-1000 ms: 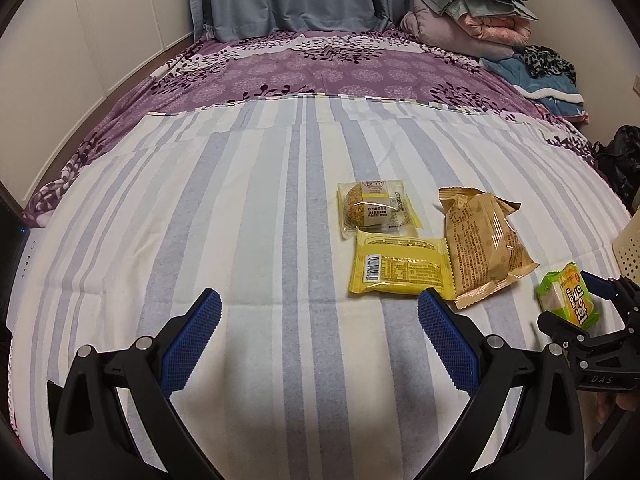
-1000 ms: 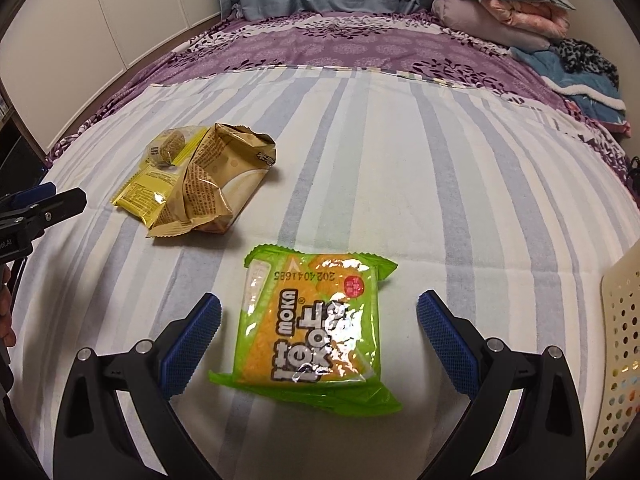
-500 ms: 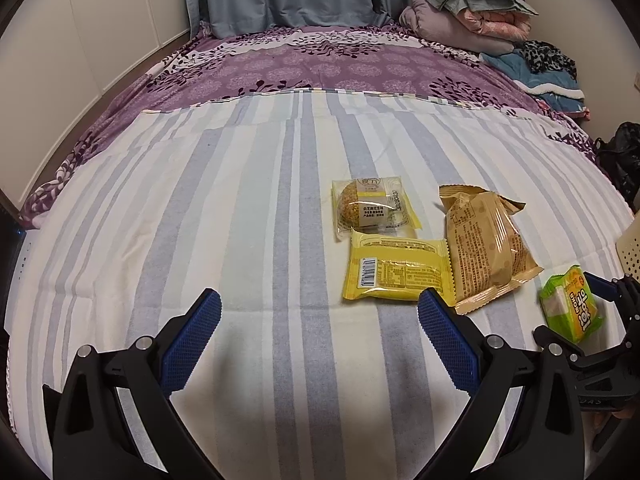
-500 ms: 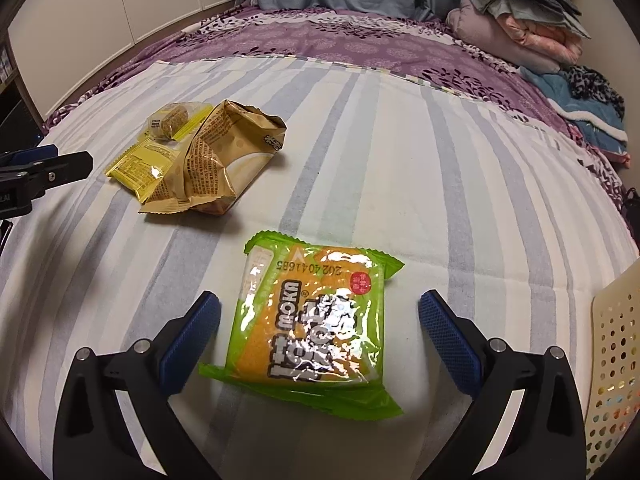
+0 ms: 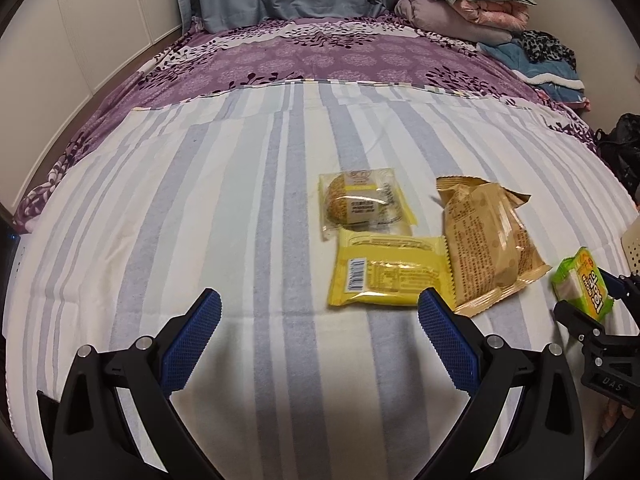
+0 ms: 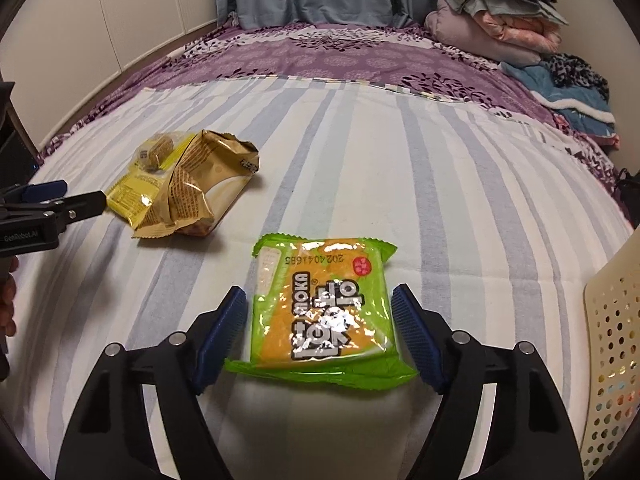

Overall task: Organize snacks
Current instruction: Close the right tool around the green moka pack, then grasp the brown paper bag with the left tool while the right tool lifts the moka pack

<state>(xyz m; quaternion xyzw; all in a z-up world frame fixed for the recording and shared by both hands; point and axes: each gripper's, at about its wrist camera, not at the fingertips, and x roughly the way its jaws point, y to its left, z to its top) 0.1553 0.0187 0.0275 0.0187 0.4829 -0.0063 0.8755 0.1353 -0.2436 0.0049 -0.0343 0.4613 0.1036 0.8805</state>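
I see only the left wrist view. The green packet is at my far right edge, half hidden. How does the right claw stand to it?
Observer: The right claw has just been closing around the green packet. One pad stands at each side edge. I cannot tell if they press yet.
Operator: Is the packet crushed?
Observer: No. It seems to lie on the striped sheet, printed face up.
Operator: What is on its right?
Observer: A cream basket with many holes. Its wall stands beside the claw, apart from the packet.
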